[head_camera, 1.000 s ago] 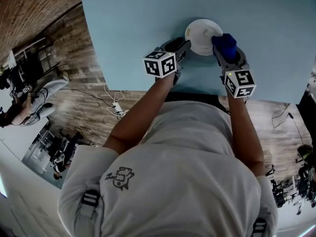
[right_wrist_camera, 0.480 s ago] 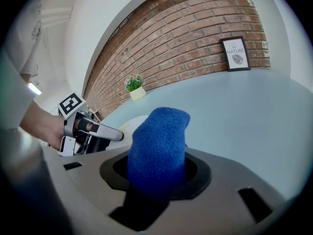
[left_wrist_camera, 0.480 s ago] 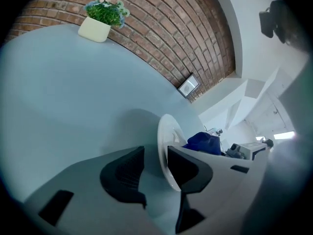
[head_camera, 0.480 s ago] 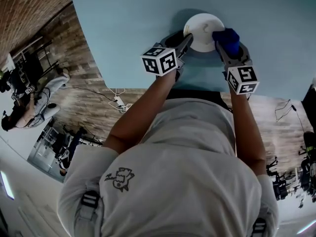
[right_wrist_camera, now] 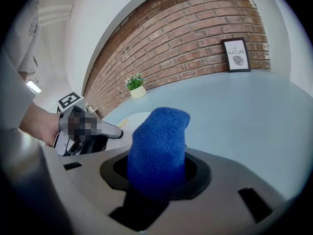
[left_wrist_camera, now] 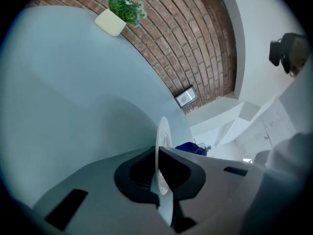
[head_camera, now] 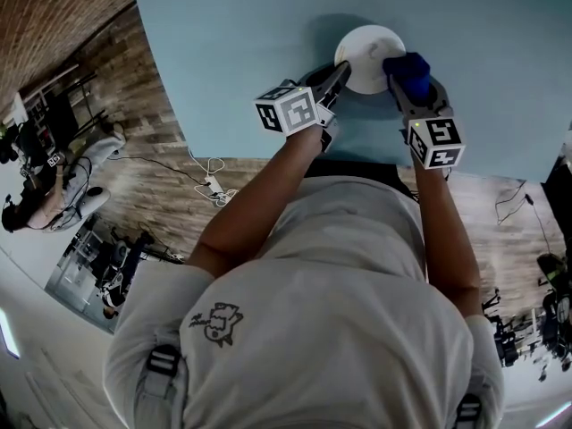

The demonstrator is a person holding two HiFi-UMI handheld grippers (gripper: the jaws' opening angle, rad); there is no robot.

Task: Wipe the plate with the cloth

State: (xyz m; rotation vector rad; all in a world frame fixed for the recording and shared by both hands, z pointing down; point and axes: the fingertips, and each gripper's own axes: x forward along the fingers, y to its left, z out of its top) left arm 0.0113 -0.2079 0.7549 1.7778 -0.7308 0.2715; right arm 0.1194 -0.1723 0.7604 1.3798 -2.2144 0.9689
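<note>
A white plate [head_camera: 366,52] sits on the light blue table [head_camera: 232,52]. My left gripper [head_camera: 340,71] has just been closing and is now shut on the plate's left rim. In the left gripper view the plate [left_wrist_camera: 162,131] shows edge-on, pinched between the jaws of that gripper [left_wrist_camera: 159,170]. My right gripper [head_camera: 404,86] is shut on a blue cloth [head_camera: 407,72], which hangs over the plate's right edge. In the right gripper view the cloth [right_wrist_camera: 159,146] stands up out of the right gripper [right_wrist_camera: 156,177]. It hides most of the plate [right_wrist_camera: 132,117].
A small potted plant [right_wrist_camera: 136,86] and a framed picture [right_wrist_camera: 235,54] stand at the table's far edge against a brick wall. The table's near edge [head_camera: 268,155] runs just behind my grippers. Cables [head_camera: 210,190] and a seated person [head_camera: 54,195] are on the wooden floor at the left.
My left gripper's jaws have closed onto the plate's rim, and its marker cube has rolled a little. My right gripper with the cloth has stayed at the plate's right edge.
</note>
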